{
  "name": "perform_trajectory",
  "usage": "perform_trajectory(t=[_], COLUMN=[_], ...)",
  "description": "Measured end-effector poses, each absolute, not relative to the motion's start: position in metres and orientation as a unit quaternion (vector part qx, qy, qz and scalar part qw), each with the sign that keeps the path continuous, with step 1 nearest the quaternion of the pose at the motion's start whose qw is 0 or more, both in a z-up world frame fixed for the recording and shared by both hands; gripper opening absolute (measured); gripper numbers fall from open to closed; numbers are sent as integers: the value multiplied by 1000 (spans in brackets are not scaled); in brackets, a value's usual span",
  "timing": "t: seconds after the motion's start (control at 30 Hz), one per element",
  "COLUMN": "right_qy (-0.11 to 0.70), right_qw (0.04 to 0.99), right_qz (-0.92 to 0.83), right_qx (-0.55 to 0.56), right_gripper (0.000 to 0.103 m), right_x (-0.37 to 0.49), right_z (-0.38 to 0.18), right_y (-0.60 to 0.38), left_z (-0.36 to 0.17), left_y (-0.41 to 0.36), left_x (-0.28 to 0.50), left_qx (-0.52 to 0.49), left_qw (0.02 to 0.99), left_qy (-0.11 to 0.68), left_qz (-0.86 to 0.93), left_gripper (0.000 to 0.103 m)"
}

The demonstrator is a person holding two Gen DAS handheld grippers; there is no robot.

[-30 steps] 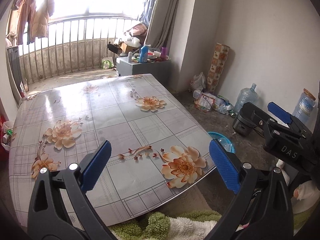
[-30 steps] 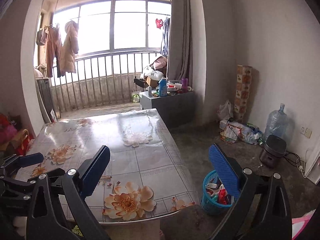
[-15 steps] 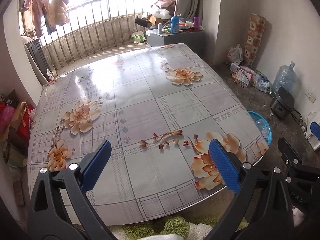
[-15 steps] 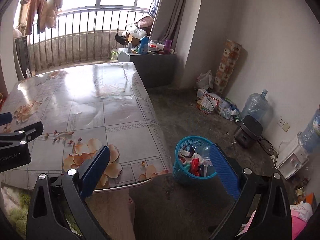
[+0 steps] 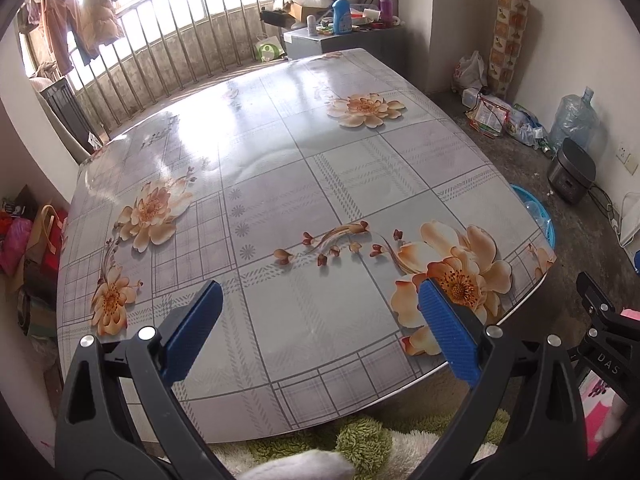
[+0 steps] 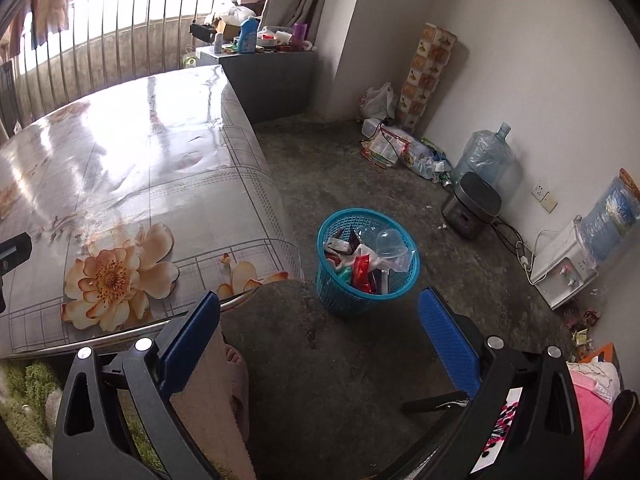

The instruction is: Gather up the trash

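A blue mesh basket (image 6: pixel 367 260) stands on the floor beside the table's corner, filled with wrappers and clear plastic trash (image 6: pixel 360 258). My right gripper (image 6: pixel 318 324) hangs open above the floor in front of the basket, nothing between its blue pads. My left gripper (image 5: pixel 318 318) is open over the near edge of the floral table (image 5: pixel 280 160), also holding nothing. In the left wrist view only the basket's rim (image 5: pixel 538 216) shows past the table's right edge. The other gripper's black body (image 5: pixel 600 328) shows at the right.
A grey rice cooker (image 6: pixel 472 204), water jugs (image 6: pixel 486 156) and a white dispenser (image 6: pixel 564 260) line the right wall. Bags and litter (image 6: pixel 400 148) lie in the corner. A grey cabinet (image 6: pixel 272 68) with bottles stands behind the table. A person's slippered foot (image 6: pixel 236 364) is near the table.
Both grippers have tilted downward. The right view has swung from the window to the floor and basket; the left view now looks down on the table top.
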State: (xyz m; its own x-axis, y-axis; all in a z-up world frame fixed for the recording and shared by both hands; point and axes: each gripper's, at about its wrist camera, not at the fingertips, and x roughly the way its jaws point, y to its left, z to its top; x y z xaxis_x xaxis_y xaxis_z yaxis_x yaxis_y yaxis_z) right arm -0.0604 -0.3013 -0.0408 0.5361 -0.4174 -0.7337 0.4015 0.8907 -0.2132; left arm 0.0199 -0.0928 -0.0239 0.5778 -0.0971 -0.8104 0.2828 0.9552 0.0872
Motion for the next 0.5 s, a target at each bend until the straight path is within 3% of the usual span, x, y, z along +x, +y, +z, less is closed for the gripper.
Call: perform_trajectory(t=[0.5], right_qy=[420], right_qw=[877], right_qz=[-232], right_qx=[-8], right_gripper=[97], right_x=[-59], right_z=[-40], right_y=[-302], left_z=[-23], left_y=[-92], left_x=[21], left_qx=[101], left_qw=[884], left_qy=[444], left_qz=[-108], left_gripper=[94])
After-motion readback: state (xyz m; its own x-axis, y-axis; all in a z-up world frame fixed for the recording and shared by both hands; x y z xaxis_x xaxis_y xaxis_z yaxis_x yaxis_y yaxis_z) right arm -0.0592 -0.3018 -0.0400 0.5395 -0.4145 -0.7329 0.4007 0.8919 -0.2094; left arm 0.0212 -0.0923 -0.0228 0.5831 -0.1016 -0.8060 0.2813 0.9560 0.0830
